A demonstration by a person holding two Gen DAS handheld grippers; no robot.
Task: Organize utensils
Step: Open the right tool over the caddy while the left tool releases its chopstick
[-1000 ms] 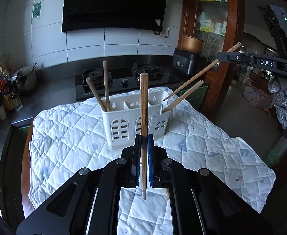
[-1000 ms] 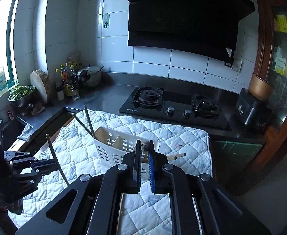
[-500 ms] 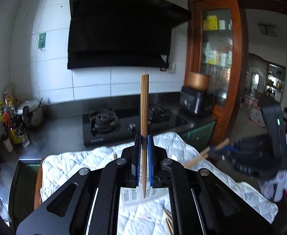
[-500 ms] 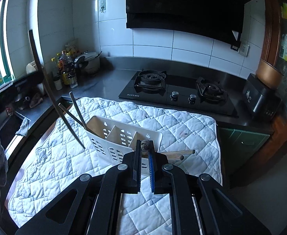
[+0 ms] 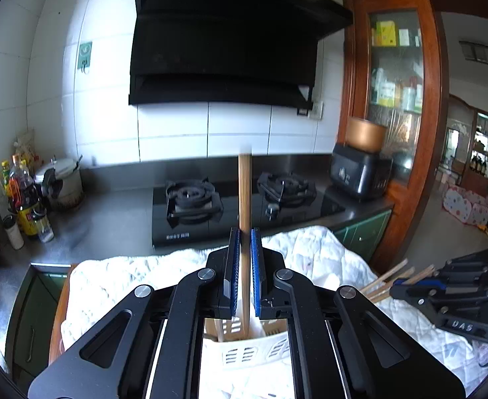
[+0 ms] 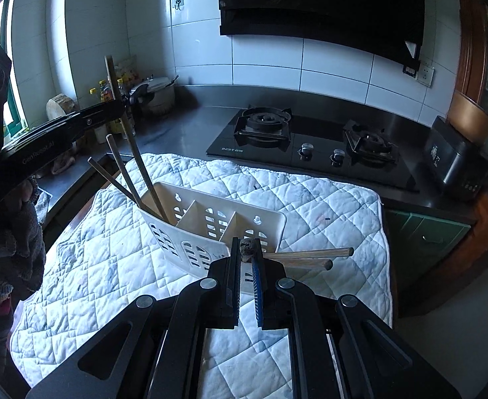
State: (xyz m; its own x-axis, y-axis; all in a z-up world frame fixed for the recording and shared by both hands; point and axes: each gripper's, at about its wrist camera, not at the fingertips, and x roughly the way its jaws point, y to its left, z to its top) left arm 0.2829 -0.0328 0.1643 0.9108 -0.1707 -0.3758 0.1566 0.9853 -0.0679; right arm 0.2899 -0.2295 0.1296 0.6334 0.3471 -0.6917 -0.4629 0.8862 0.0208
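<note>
My left gripper (image 5: 244,236) is shut on a wooden chopstick (image 5: 244,196) held upright, its lower end inside the left compartment of the white utensil caddy (image 5: 244,349). In the right wrist view that gripper (image 6: 119,108) holds this chopstick (image 6: 134,153) beside two other chopsticks (image 6: 117,163) in the caddy (image 6: 210,226). My right gripper (image 6: 246,249) sits at the caddy's right end, shut on something small and dark at its tips; what it is I cannot tell. Two chopsticks (image 6: 307,256) stick out sideways there.
The caddy stands on a white quilted cloth (image 6: 310,206). Behind it is a black gas hob (image 6: 310,146) on a steel counter. Bottles and a pot (image 6: 150,93) stand at the left. A wooden cabinet (image 5: 400,99) is on the right.
My left gripper has risen, moved over the caddy and lowered the chopstick's end into the left compartment. My right gripper has dropped to the caddy's right end.
</note>
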